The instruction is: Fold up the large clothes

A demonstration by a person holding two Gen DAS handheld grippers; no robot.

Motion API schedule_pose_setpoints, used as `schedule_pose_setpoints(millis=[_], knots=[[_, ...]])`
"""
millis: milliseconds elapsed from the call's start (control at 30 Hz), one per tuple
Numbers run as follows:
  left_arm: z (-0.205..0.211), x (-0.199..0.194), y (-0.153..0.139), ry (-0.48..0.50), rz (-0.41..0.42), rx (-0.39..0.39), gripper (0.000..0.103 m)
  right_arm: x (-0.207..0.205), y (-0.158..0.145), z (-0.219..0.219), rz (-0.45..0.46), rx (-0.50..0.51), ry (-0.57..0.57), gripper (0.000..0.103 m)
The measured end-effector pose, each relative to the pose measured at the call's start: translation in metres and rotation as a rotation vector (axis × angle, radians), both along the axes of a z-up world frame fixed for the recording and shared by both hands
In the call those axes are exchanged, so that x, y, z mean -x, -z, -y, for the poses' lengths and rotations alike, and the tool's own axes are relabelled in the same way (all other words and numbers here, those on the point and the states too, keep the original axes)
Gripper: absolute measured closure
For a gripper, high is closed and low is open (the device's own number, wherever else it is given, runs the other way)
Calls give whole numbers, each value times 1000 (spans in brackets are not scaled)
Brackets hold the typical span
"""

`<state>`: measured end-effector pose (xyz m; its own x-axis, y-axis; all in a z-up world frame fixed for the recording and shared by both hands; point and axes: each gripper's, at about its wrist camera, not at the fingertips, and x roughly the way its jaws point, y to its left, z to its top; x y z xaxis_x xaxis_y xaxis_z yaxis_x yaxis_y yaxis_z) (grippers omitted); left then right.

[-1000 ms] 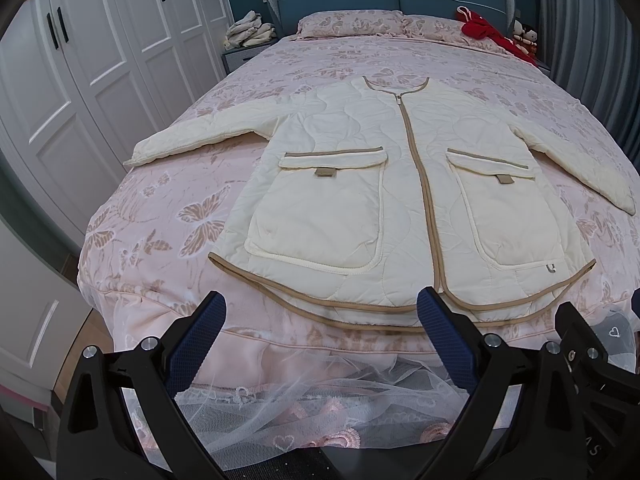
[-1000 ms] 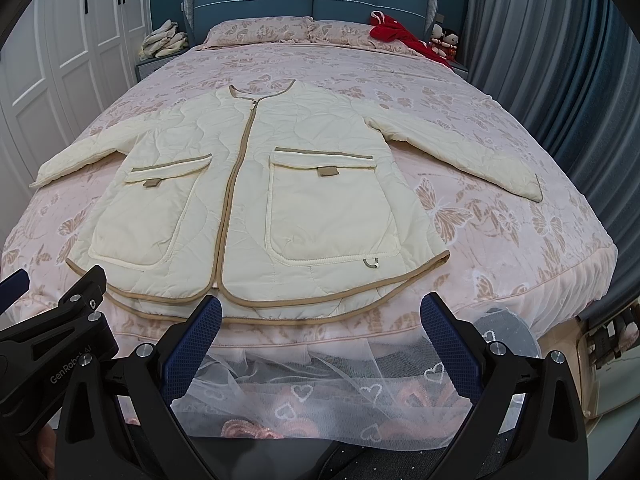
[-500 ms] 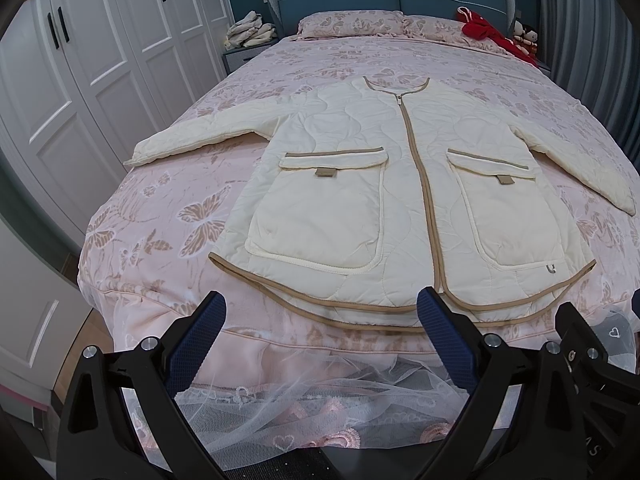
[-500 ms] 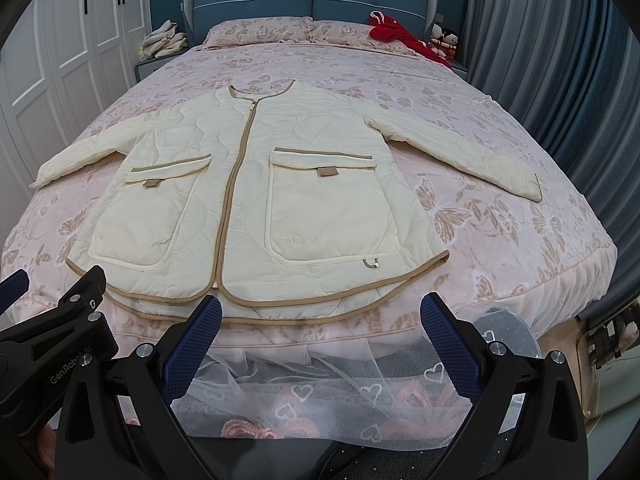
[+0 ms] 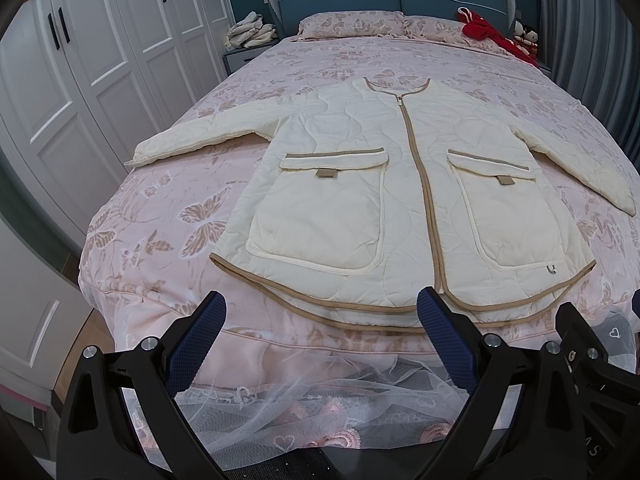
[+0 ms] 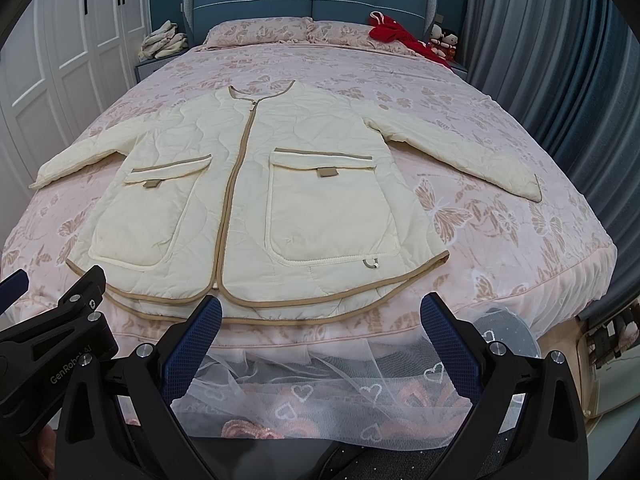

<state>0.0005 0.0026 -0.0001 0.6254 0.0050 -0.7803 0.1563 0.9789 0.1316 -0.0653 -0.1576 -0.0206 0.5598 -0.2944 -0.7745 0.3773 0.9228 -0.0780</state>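
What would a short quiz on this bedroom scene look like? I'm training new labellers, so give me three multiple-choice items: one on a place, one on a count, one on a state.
1. Where does the red garment lie?
A. By the pillows, at the head of the bed
B. On the jacket
C. On the floor

2. How many flap pockets show on the jacket's front?
A. One
B. Two
C. Four

3. How is the jacket's zip?
A. Fully open
B. Half open
C. Closed up to the neckline

Answers:
1 A: the red garment sits beside the pillows at the headboard, far from the jacket.
2 B: one flap pocket lies on each side of the zip.
3 C: the two fronts meet along the whole tan line to the collar.

Both the left claw and the right claw are open and hold nothing.
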Motion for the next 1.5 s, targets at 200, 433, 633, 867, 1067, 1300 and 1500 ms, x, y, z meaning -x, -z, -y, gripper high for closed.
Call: schedule_pose_setpoints(millis=[200, 433, 633, 867, 1067, 1300, 1500], knots=[[0, 0, 0, 0, 1, 0, 9, 0, 0, 0, 0, -1, 0, 5], [0, 0, 0, 0, 1, 0, 9, 0, 0, 0, 0, -1, 0, 5], [0, -1, 0, 1, -3, 0, 9, 0, 2, -1, -1, -4, -1, 5], [2, -9, 1, 20, -9, 1, 8, -6, 5, 8, -3, -19, -4, 5], [3, -30, 6, 5, -27, 5, 8, -20, 3, 58, 24, -61, 57, 5], [3, -67, 8, -12, -47, 21, 7, -46, -2, 185, 89, -115, 253, 5], [3, -105, 20, -77, -110, 79, 7, -63, 13, 318, 135, -183, 437, 5]])
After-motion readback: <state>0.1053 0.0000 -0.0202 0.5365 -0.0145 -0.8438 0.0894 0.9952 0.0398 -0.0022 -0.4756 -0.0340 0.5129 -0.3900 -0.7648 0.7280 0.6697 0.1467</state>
